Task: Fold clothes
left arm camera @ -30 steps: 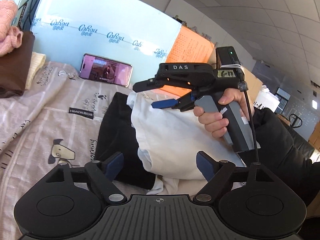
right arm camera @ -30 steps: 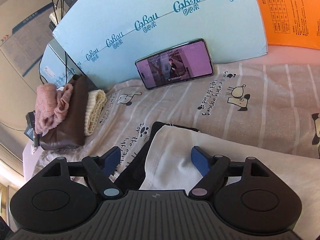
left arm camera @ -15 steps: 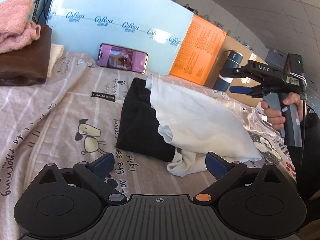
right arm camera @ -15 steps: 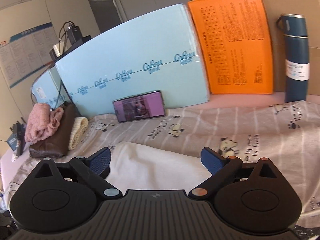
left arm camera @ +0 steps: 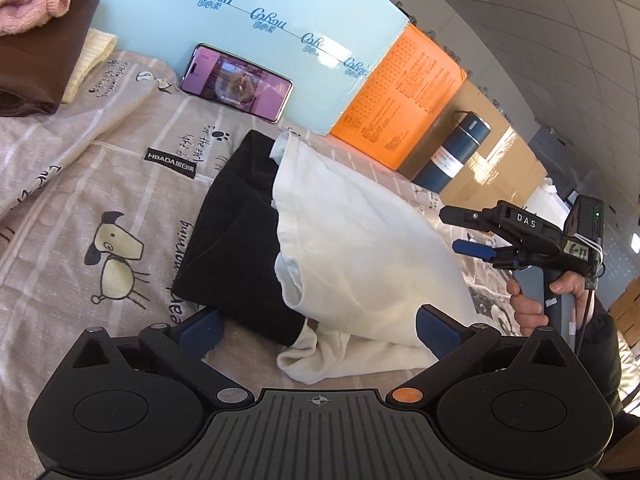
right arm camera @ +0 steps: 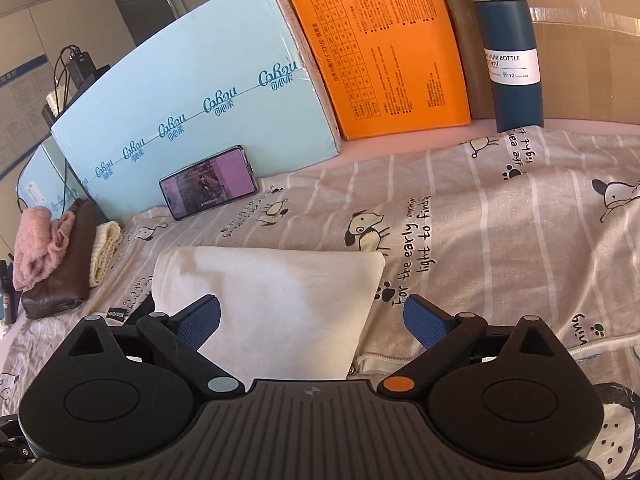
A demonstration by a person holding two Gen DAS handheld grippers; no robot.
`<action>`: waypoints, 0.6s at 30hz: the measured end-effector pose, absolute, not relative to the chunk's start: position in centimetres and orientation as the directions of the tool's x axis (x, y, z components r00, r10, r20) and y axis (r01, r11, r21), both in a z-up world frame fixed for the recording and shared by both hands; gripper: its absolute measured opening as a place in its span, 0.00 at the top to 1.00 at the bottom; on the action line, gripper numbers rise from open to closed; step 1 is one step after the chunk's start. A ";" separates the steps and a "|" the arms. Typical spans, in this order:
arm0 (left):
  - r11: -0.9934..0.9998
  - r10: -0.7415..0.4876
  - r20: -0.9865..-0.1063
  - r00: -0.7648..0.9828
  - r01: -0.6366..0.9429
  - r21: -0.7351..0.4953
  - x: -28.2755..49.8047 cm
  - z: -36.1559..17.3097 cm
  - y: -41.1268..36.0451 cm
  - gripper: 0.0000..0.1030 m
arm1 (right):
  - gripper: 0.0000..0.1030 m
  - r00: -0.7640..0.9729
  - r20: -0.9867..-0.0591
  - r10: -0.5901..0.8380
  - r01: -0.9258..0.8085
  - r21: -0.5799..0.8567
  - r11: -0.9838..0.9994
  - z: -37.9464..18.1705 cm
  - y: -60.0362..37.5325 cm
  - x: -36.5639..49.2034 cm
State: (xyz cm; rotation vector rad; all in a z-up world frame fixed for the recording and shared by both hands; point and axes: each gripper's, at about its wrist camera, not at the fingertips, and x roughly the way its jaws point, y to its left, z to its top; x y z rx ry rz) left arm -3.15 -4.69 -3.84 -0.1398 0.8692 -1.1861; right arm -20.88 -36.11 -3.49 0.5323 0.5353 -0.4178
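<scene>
Since a second ago the right gripper (left arm camera: 466,232) has left the white garment (left arm camera: 360,248) and drawn away to about 3 o'clock in the left wrist view, while both pairs of jaws have spread wide.

That white garment lies folded on the striped sheet (left arm camera: 80,184) with its cartoon dogs, draped over the right half of a black garment (left arm camera: 236,236), whose left part shows at about 9 o'clock of the white one. A rumpled white end pokes out at 6 o'clock, near the left gripper (left arm camera: 318,326).

The left gripper's jaws are opening and stand apart, one blue pad (left arm camera: 200,330) on either side of the clothes' near edge, pressing on nothing. The right gripper (right arm camera: 312,318) is wide open too; in its own view the white garment (right arm camera: 272,300) lies below and between the pads, untouched. A hand (left arm camera: 536,300) in a dark sleeve grips its handle.

Farther out, at 11 o'clock, a lit phone (left arm camera: 236,82) leans against a pale blue box (left arm camera: 248,4). An orange box (right arm camera: 380,48) stands at 1 o'clock, with a dark blue bottle (right arm camera: 512,44) beside it. At 9 o'clock in the right wrist view sits a pile of pink, brown and cream clothes (right arm camera: 56,256).
</scene>
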 end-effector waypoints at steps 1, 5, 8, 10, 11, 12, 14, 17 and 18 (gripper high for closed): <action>0.412 -0.849 -0.517 0.107 0.747 -0.522 -3.1 -3.9 -4.9 0.00 | 0.04 0.781 -0.579 -0.232 0.502 0.362 0.785 -3.6 -36.1 -20.8; 0.418 -0.851 -0.511 0.118 0.741 -0.526 -3.0 -3.9 -5.5 0.00 | 0.04 0.772 -0.598 -0.217 0.498 0.358 0.790 -4.1 -36.0 -20.1; 0.427 -0.852 -0.508 0.129 0.733 -0.530 -3.0 -4.0 -6.0 0.00 | 0.04 0.765 -0.611 -0.204 0.497 0.358 0.791 -4.6 -36.3 -19.4; 0.428 -0.853 -0.505 0.133 0.731 -0.531 -3.3 -4.0 -6.5 0.00 | 0.04 0.763 -0.616 -0.194 0.493 0.362 0.791 -5.0 -36.6 -19.0; 0.426 -0.854 -0.503 0.132 0.733 -0.530 -3.5 -4.0 -6.7 0.00 | 0.04 0.758 -0.623 -0.193 0.500 0.365 0.785 -5.2 -36.8 -18.7; 0.421 -0.855 -0.502 0.130 0.738 -0.527 -3.6 -4.0 -6.9 0.00 | 0.04 0.752 -0.631 -0.192 0.507 0.367 0.780 -5.4 -37.0 -18.5; 0.417 -0.857 -0.499 0.130 0.743 -0.523 -3.7 -4.0 -7.4 0.00 | 0.04 0.743 -0.643 -0.185 0.516 0.375 0.771 -5.9 -37.5 -17.9; 0.409 -0.864 -0.487 0.125 0.739 -0.536 -3.4 -4.2 -8.0 0.00 | 0.04 0.753 -0.635 -0.175 0.512 0.397 0.762 -6.3 -38.1 -17.5; 0.404 -0.869 -0.479 0.121 0.734 -0.547 -3.2 -4.3 -8.2 0.00 | 0.04 0.762 -0.626 -0.166 0.505 0.415 0.757 -6.4 -38.3 -17.3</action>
